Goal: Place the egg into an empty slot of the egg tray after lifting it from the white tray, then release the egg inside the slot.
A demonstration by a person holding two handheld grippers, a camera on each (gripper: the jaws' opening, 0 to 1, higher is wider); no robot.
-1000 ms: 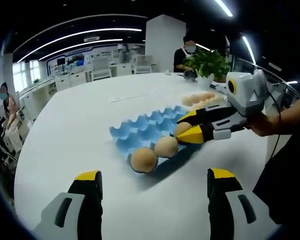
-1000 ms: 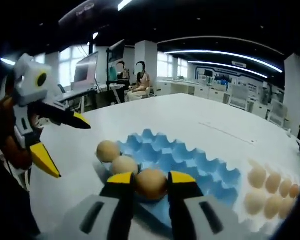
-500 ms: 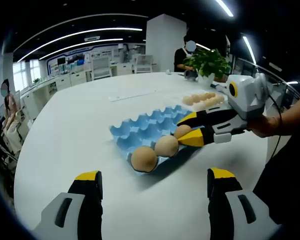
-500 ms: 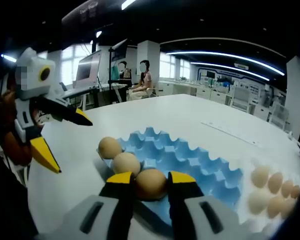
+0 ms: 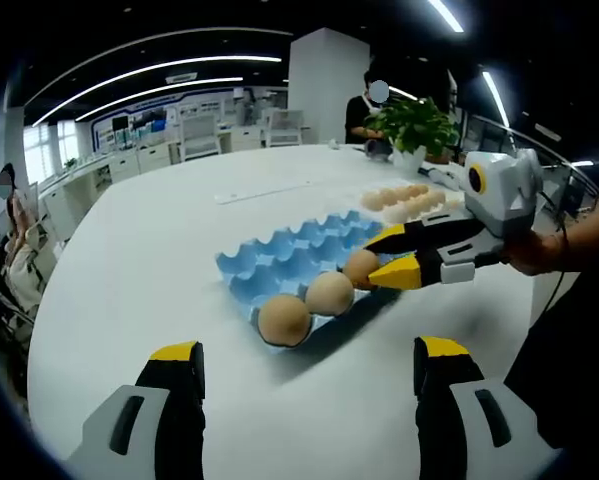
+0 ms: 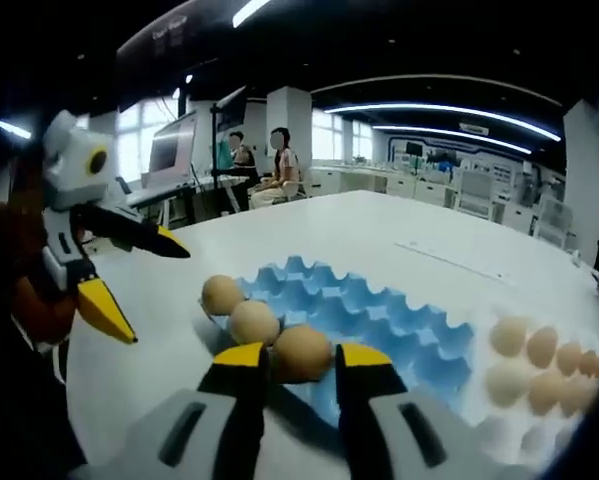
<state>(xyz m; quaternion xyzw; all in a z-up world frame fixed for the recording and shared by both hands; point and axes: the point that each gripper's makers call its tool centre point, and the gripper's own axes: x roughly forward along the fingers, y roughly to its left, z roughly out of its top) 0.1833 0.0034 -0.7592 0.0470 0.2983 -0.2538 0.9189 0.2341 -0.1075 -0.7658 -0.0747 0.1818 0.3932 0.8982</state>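
Two yellow-tipped jaws of right gripper (image 6: 302, 360) clamped on tan, matte egg (image 6: 301, 353), third in row at near edge of blue egg tray (image 6: 399, 330). Left gripper (image 5: 304, 375) held wide apart, empty. Stayed gripped since earlier.

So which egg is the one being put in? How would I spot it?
Find the blue egg tray on the big white table. Three brown eggs sit in a row along its near edge. The one you want is the end egg, the one between the yellow-tipped fingers of the right gripper; the other two sit free.
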